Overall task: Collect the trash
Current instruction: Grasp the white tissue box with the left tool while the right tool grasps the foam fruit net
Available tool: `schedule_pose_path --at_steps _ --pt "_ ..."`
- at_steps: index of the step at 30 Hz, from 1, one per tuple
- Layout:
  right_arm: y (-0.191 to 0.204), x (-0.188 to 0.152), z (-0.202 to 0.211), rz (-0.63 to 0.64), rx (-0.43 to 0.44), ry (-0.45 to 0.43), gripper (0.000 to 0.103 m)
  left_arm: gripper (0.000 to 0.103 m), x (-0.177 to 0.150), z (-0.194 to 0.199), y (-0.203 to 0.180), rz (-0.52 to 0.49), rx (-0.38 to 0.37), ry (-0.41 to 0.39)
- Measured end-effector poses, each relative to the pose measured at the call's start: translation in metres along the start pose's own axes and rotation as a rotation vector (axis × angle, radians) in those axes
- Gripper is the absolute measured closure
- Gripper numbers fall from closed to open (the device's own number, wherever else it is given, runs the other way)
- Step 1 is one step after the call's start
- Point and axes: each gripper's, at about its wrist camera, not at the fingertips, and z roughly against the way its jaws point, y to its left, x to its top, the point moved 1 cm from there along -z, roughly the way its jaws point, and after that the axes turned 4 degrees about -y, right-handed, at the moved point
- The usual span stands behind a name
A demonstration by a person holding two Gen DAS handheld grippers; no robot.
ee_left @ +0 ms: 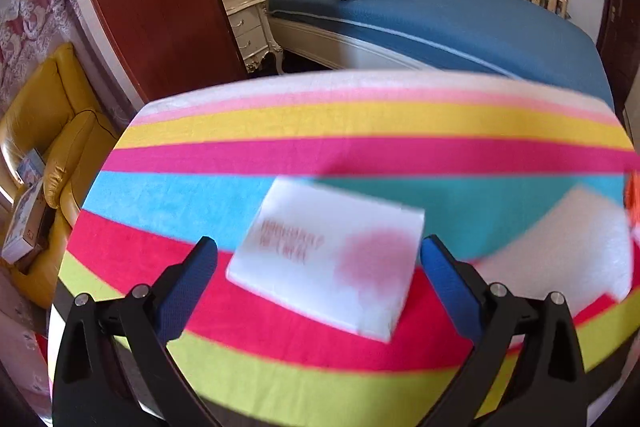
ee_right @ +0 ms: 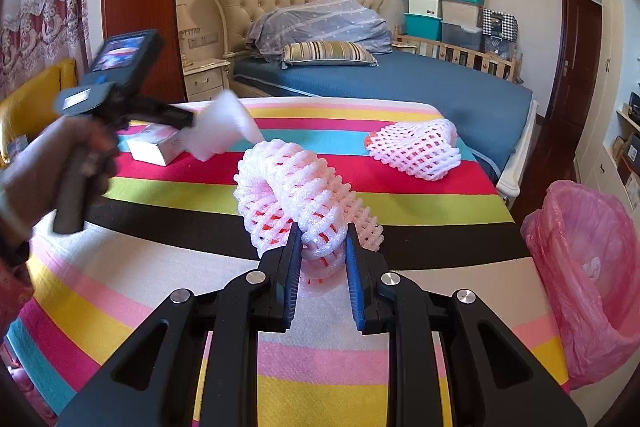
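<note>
The right gripper pinches 1 foam fruit net, lifted over the striped surface. The left gripper, jaws spread, hovers over a small white box. A second net remains; the pink-lined bin waits nearby.

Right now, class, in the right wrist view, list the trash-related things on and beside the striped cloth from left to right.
Small white box → foam net held in the right gripper → second foam net → pink bin bag.
</note>
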Motion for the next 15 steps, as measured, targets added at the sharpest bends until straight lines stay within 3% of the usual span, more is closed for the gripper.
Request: schedule_pose_path --at_steps 7,11,15 --pt "0.003 -0.001 0.001 0.0 -0.014 0.001 0.081 0.005 -0.066 0.014 0.052 -0.026 -0.027 -0.049" --pt "0.004 0.001 -0.003 -0.004 -0.019 0.016 0.081 0.005 -0.064 0.022 0.067 0.053 -0.087 -0.076" --pt "0.003 0.002 -0.003 -0.008 -0.021 0.017 0.081 0.005 -0.046 0.027 0.051 0.118 -0.164 -0.089"
